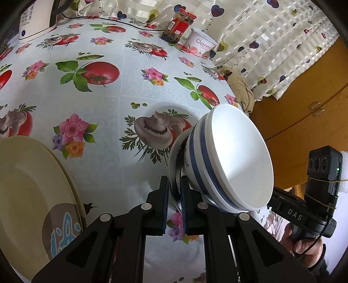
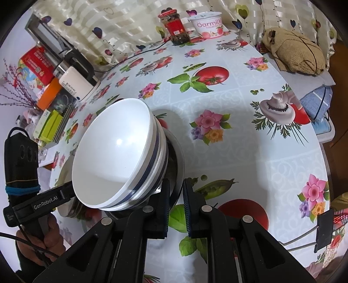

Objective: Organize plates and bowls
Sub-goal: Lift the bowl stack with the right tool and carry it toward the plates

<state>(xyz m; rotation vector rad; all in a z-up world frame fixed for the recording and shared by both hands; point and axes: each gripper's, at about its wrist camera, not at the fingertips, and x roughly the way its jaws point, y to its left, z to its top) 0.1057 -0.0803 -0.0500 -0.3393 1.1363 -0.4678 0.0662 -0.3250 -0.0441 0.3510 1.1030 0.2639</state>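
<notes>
A stack of white bowls point(image 1: 237, 156) with blue stripes sits in a shallow steel dish point(image 1: 173, 156). My left gripper point(image 1: 174, 181) is shut on the dish's near rim. From the opposite side, my right gripper point(image 2: 176, 181) is shut on the same steel dish point(image 2: 179, 152), with the white bowls point(image 2: 113, 152) to its left. The stack looks held just above the flowered tablecloth point(image 1: 108, 98), over its shadow. A cream plate point(image 1: 26, 191) lies at the lower left in the left wrist view. Each view shows the other gripper's handle in a hand.
A red-lidded jar point(image 1: 179, 26) and a yoghurt tub point(image 1: 202, 44) stand at the far edge by the curtain. A kettle point(image 1: 34, 19) is at the far left, with boxes point(image 2: 41, 63) beside it. A burlap bag point(image 2: 293, 52) lies past the table's right edge.
</notes>
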